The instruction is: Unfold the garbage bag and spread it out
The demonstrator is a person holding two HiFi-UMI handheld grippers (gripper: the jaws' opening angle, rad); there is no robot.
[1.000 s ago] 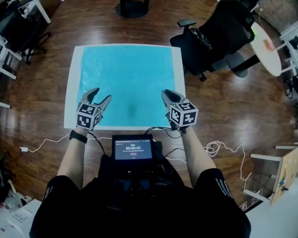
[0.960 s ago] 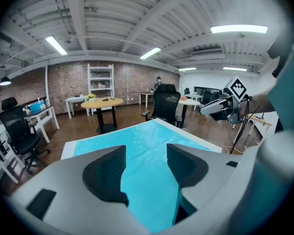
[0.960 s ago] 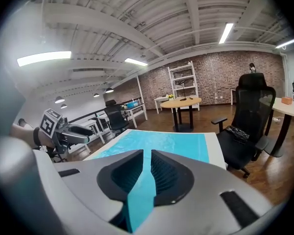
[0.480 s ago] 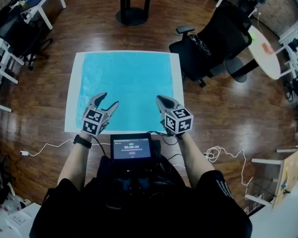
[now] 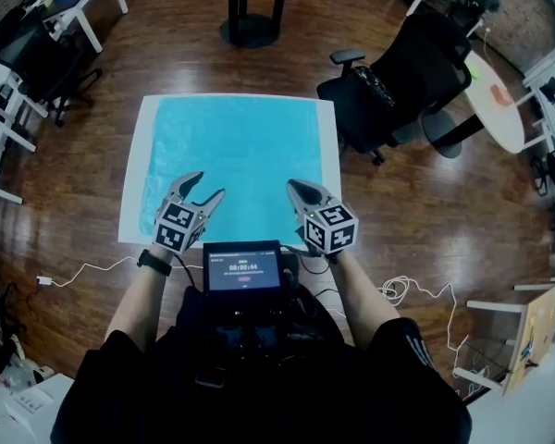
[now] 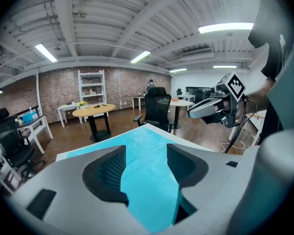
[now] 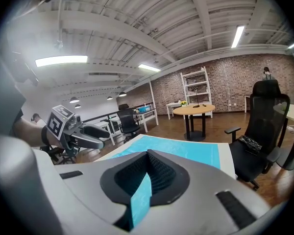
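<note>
Both grippers have drifted inward toward each other, and the right one has closed. Spread flat, the cyan garbage bag (image 5: 236, 146) lies on a white surface (image 5: 134, 188). From the head view, the left gripper (image 5: 208, 185) and right gripper (image 5: 291, 186) hover above the bag's near edge, well apart. Only the left gripper view shows its fingers standing wide, with nothing but the bag showing through the gap. Only the right gripper view shows its tips meeting, pinching nothing, with a sliver of bag visible beneath.

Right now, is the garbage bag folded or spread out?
Spread out: the garbage bag lies flat as one square sheet on the white mat.
</note>
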